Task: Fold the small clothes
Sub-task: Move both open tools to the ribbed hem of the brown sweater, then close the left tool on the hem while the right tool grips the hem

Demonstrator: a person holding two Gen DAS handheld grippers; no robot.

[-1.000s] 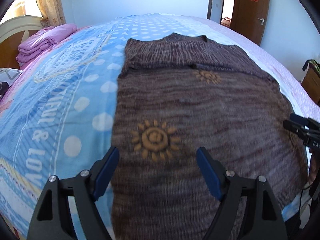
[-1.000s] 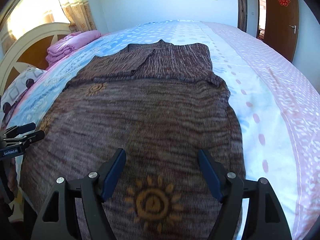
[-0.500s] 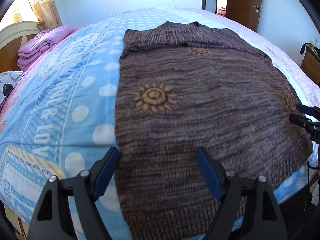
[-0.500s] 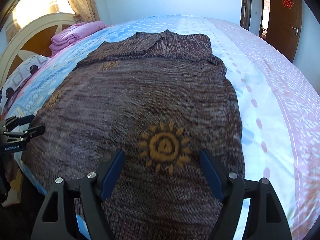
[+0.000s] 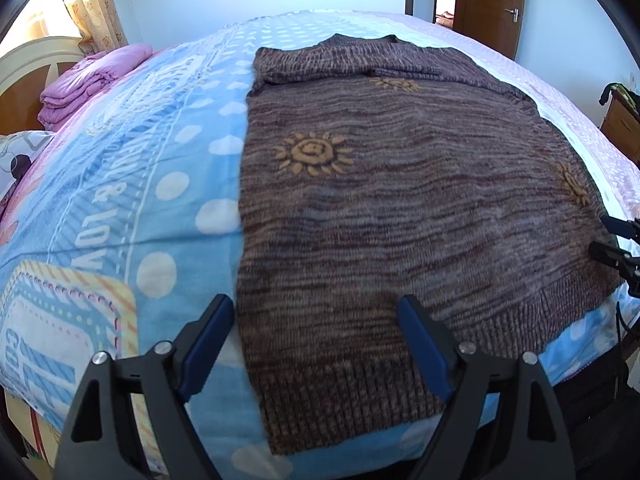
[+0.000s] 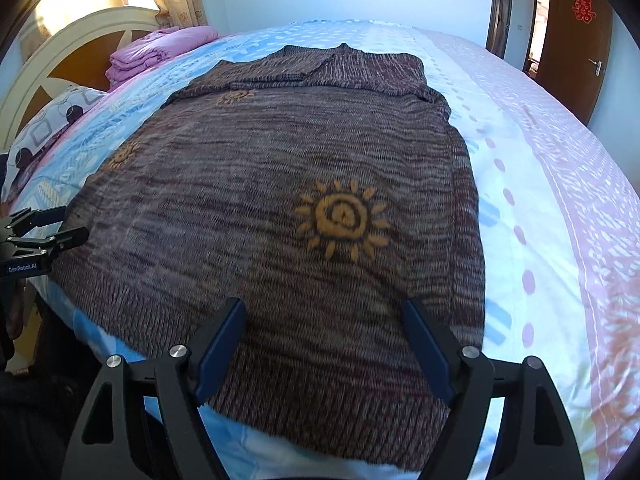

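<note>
Here, "GenRobot.AI" labels the left gripper (image 6: 44, 226) (jaws apart).

Sweater (image 5: 400, 200) flat on the bed (image 5: 120, 184), hem at the near edge, collar at the far side. Left gripper (image 5: 316, 328) above the hem's left corner, right gripper (image 6: 324, 328) above the hem's right part, both spread wide, touching nothing. Folded blanket (image 6: 160, 52) far left by the headboard (image 6: 68, 64), pillow (image 6: 52, 124) in front of it. Door (image 6: 580, 36) far right, beyond the bed.
</note>
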